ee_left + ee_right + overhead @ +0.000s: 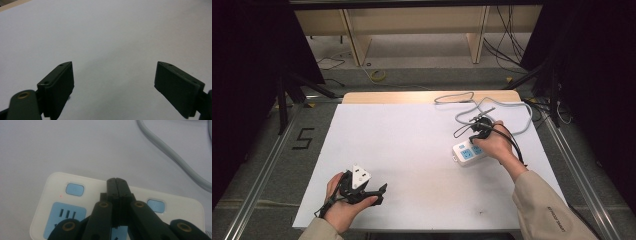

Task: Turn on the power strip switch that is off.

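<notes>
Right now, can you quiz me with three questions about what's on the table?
1. True or false: the right gripper has its fingers pressed together over the power strip.
2. What colour are the strip's buttons? A) red B) light blue C) green
3. Fill in: the left gripper is wide ____ over the bare white table.

Key: 1 true; 2 B; 3 open.
</notes>
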`<state>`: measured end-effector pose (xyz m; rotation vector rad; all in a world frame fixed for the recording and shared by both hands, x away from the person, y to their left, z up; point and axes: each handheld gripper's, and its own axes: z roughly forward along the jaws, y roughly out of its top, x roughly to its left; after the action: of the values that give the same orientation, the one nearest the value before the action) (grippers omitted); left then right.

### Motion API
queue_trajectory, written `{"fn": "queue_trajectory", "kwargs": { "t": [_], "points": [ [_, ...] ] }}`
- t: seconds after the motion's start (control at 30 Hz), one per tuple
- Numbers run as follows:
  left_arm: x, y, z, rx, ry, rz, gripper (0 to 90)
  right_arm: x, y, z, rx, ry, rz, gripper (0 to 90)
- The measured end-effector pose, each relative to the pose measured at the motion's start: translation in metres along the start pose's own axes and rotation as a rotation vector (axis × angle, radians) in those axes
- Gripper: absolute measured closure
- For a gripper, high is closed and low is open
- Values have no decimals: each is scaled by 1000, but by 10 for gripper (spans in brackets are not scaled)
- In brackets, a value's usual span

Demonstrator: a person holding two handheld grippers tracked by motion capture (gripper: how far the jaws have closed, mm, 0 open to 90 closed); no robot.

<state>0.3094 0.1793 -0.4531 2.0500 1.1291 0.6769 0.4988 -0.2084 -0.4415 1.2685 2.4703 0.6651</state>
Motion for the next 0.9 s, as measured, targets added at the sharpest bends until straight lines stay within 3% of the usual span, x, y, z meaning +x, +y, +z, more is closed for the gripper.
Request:
{"fn": "queue_trajectory", "kwargs": {
  "t": [0.9],
  "points": [
    [0,0,0,4,-1,1,156,-1,0,-1,-15,6,3,900]
  ]
}}
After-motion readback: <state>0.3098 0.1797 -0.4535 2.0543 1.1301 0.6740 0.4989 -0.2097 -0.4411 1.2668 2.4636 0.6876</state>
